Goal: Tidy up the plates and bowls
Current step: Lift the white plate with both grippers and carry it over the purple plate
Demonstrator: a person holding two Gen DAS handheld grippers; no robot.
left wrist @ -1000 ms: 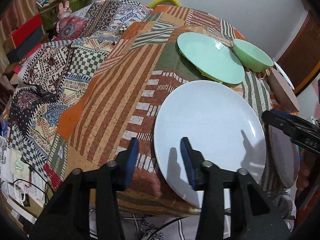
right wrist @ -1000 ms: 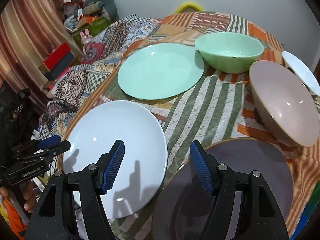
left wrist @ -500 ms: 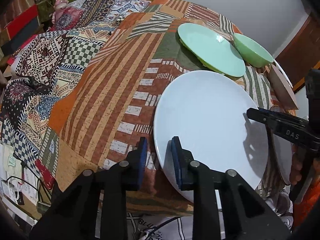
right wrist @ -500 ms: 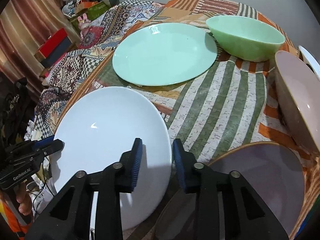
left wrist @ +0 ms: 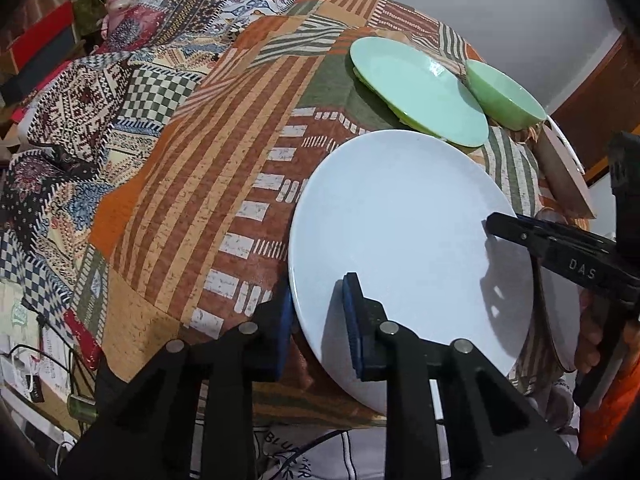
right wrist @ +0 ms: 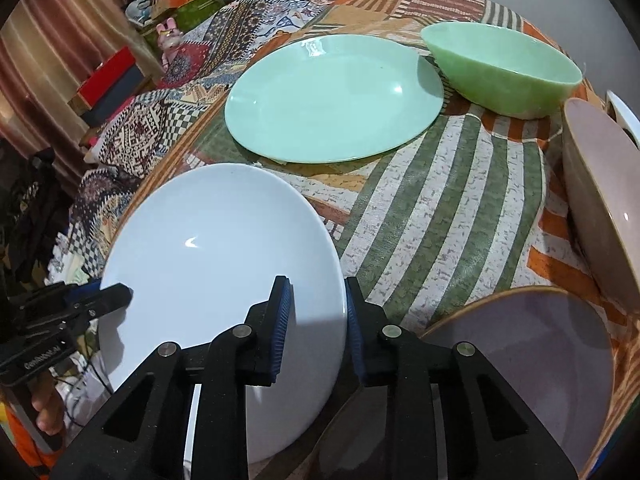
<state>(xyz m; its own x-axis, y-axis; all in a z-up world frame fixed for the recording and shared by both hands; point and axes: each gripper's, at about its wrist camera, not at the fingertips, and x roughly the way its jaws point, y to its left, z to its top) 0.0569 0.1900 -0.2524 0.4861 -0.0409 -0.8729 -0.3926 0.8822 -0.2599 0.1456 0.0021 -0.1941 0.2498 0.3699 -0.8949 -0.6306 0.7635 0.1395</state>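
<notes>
A large white plate (left wrist: 404,240) (right wrist: 208,264) is held between both grippers, lifted and tilted above the table's near edge. My left gripper (left wrist: 318,322) is shut on its left rim. My right gripper (right wrist: 316,320) is shut on its right rim and shows in the left wrist view (left wrist: 560,248). Behind lie a mint green plate (right wrist: 332,96) (left wrist: 416,88) and a green bowl (right wrist: 504,68) (left wrist: 504,96). A pink bowl (right wrist: 600,200) and a mauve plate (right wrist: 528,360) sit at the right.
The table (left wrist: 208,168) wears a striped patchwork cloth. A white dish's edge (right wrist: 626,116) shows at the far right. Patterned bedding (left wrist: 80,112) and boxes (right wrist: 108,80) lie to the left. A wall stands behind.
Both grippers have closed from open onto the white plate's opposite rims. The plate has risen off the cloth and tilted.
</notes>
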